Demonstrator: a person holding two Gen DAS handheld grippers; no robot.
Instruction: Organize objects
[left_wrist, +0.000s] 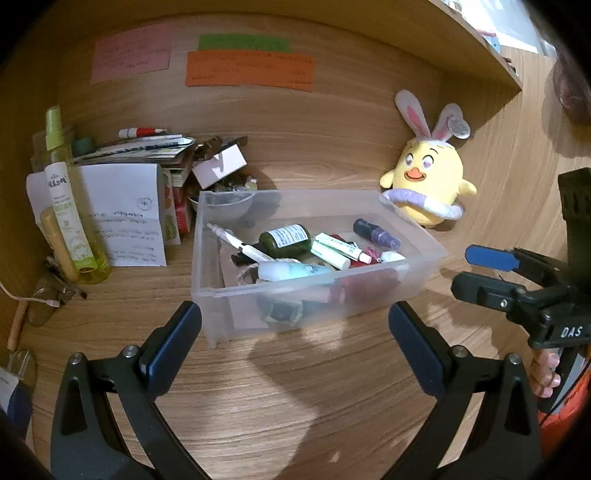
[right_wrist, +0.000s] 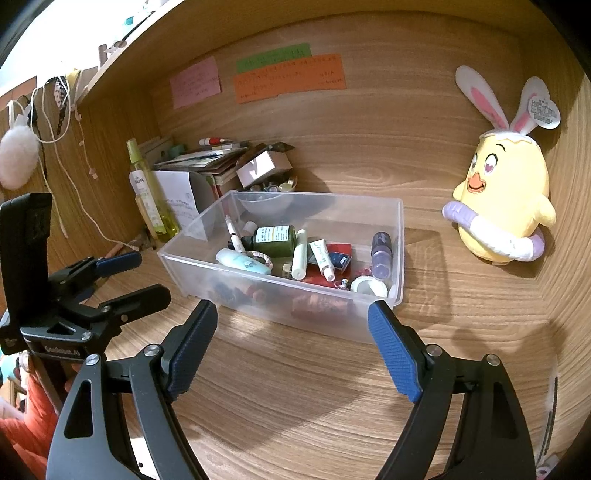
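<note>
Scanning left to right across the wooden desk (left_wrist: 295, 387):
Far left, back corner: green spray bottle (left_wrist: 55, 136) upright, white-and-green tube (left_wrist: 68, 218) leaning in front of it, both beside the left side wall.
Left of centre: folded white paper (left_wrist: 127, 210) propped against a stack of booklets (left_wrist: 147, 149), red-and-white marker (left_wrist: 142, 132) lying on top of the stack.
Back wall: pink note (left_wrist: 131, 53), green note (left_wrist: 243, 42), orange note (left_wrist: 249, 70) stuck side by side.
Centre: clear plastic bin (left_wrist: 258, 295) standing on the desk, well in from the front edge.
Bin contents: dark green bottle (left_wrist: 286, 238), white pen (left_wrist: 236, 242), pale blue tube (left_wrist: 291, 271), purple spray vial (left_wrist: 376, 232), assorted small tubes; all loose, lying flat, mostly in the right half.
Right, back: yellow chick plush with bunny ears (left_wrist: 428, 173) upright against the back wall, just beside the bin's right rear corner, not touching it.
Left gripper (left_wrist: 295, 332): fingers wide apart, nothing between them, hovering at the bin's near wall.
Right gripper (right_wrist: 291, 339): fingers wide apart, empty, hovering at the bin's near wall too; in the left wrist view it sits right of the bin.
</note>
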